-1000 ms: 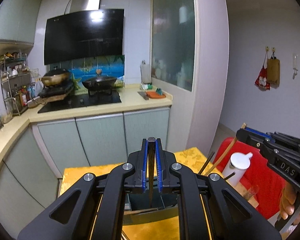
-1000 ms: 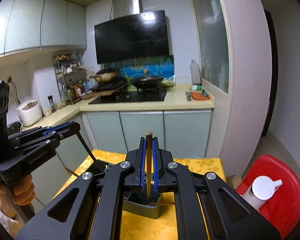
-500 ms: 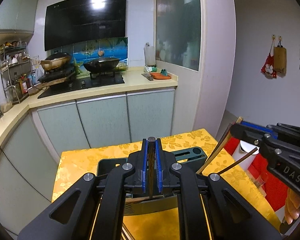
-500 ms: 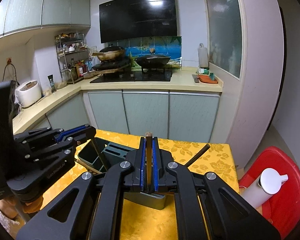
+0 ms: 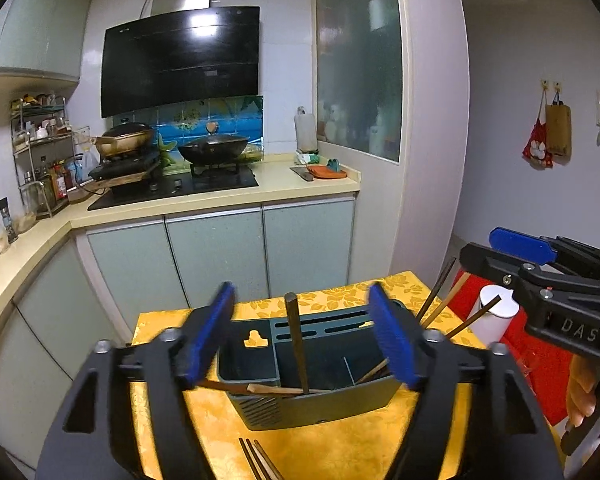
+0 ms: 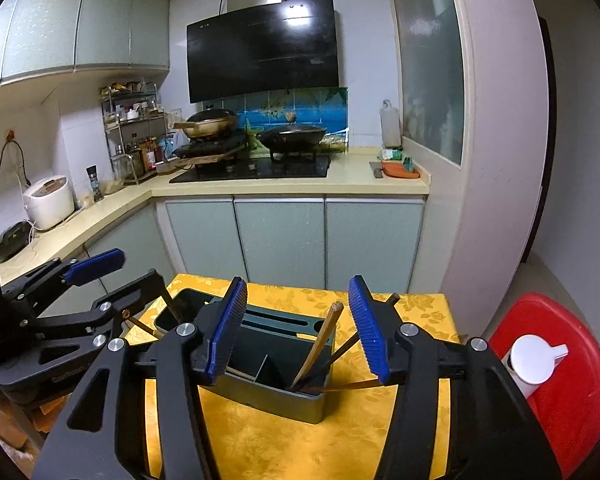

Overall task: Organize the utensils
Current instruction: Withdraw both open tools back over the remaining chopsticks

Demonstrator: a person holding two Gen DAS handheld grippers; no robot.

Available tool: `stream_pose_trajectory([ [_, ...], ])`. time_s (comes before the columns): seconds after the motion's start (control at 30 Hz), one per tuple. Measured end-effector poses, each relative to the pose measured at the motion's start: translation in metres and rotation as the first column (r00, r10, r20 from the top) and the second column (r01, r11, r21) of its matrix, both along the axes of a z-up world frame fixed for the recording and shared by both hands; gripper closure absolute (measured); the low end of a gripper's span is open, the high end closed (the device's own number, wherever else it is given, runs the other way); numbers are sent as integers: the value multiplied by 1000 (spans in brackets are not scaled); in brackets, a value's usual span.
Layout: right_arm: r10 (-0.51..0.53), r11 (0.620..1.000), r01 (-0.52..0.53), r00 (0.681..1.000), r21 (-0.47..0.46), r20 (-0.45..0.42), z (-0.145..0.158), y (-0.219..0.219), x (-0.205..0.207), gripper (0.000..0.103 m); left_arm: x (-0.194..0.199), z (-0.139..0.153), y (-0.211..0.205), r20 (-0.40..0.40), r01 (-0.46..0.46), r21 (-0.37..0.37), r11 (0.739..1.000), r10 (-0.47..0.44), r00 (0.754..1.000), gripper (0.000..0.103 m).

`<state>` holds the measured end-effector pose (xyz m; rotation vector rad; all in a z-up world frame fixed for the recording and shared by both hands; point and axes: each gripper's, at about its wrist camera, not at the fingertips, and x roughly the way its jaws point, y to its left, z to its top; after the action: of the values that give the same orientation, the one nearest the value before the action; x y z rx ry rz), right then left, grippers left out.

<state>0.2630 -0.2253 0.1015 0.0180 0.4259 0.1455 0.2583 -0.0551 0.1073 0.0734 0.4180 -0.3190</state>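
The dark grey-green plastic utensil holder (image 5: 312,396) stands on the table covered with a yellow floral cloth (image 5: 204,412), and everything else sits around it. The left gripper (image 5: 302,334) hovers just in front of the holder; its jaws have just been opening and now stand wide, the blue pads touching nothing. Between them a dark brown chopstick (image 5: 298,344) stands almost upright in the holder's front compartment, free of both pads. The right gripper (image 6: 298,328) is over the holder's right end; its jaws have likewise just been opening and are about half apart, empty. A light wooden chopstick (image 6: 320,344) leans in the right-hand compartment between those pads, clear of them, with darker sticks beside it. More chopsticks (image 5: 260,462) lie on the cloth in front of the holder. To the holder's right is a red plastic stool (image 6: 572,392) bearing a white bottle (image 6: 534,360).
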Motion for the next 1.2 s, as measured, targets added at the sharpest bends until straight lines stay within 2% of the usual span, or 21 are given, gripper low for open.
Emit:
stream_pose_trajectory([
  [0.1,-17,1000,17,999,-17,33,3,-3,-12,50,-7,1,6,13,-12,-9,1000,12,1000,22],
  [0.27,-46,998,48,997,-31,67,1,-10,-30,50,-21,-5,16,17,-37,-4,999,37,999,18],
  [0.5,-70,996,73,995,-43,68,-12,-15,-51,48,-37,-15,34,-13,-59,-28,998,59,998,17],
  [0.63,-80,994,85,994,-64,77,-24,-13,-69,48,-55,-24,40,-9,-69,-17,997,69,998,17],
  [0.83,-87,992,93,994,-84,71,-54,-7,-95,48,-87,-49,45,-5,-79,29,996,79,997,17],
  [0.97,-93,993,96,995,-74,42,-83,-6,-114,42,-104,-70,52,-34,-88,16,996,89,995,17],
  [1.2,-101,993,99,994,-70,-34,-124,-2,-130,42,-128,-112,62,-103,-109,15,994,110,989,17],
])
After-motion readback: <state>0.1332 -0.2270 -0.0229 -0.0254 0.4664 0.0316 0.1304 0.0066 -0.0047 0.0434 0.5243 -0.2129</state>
